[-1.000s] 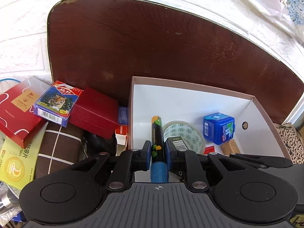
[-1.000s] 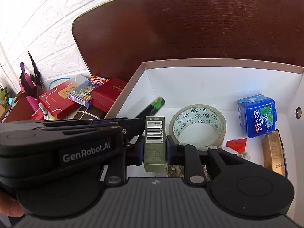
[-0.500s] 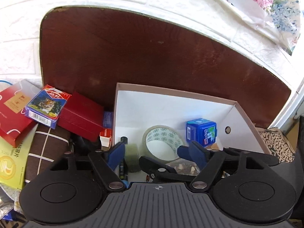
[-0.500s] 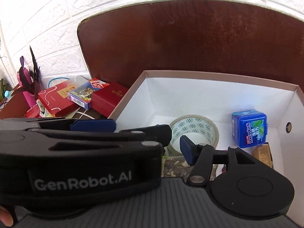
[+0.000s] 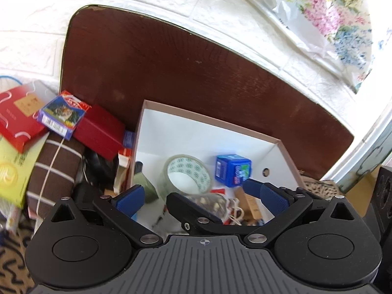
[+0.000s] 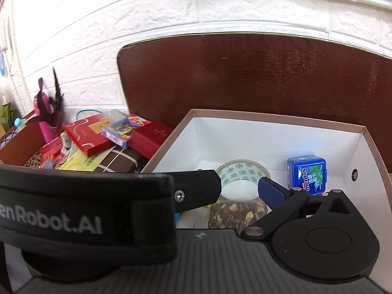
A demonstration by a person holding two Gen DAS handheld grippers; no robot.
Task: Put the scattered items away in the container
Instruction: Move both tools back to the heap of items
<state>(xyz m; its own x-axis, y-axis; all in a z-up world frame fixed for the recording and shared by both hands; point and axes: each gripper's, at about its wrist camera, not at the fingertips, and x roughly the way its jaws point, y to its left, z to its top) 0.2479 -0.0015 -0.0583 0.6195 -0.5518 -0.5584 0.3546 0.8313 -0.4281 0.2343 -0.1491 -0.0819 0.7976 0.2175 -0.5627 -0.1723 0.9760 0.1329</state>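
A white box with a pinkish rim (image 5: 210, 120) (image 6: 274, 120) stands against a brown board. Inside it lie a roll of patterned tape (image 5: 186, 171) (image 6: 235, 171), a blue mentos tub (image 5: 232, 171) (image 6: 307, 175), a green carton (image 5: 144, 186), a snack bar (image 6: 236, 214) and small bits. My left gripper (image 5: 198, 193) is open and empty above the box's near side. My right gripper (image 6: 220, 191) is open and empty; the left gripper's body (image 6: 85, 208) hides its left finger. A tiger card box (image 5: 62, 115) (image 6: 125, 128) lies outside on red boxes.
Left of the box is a heap: red boxes (image 5: 98, 132) (image 6: 85, 137), a brown checked pouch (image 5: 54, 164), a yellow packet (image 5: 12, 171). A pink bottle (image 6: 45, 120) stands at far left. A white brick wall is behind, a flowered bag (image 5: 330, 12) at upper right.
One second ago the left gripper held a marker and the right a green carton over the box. Both opened and dropped them in the box, then drew back and up.
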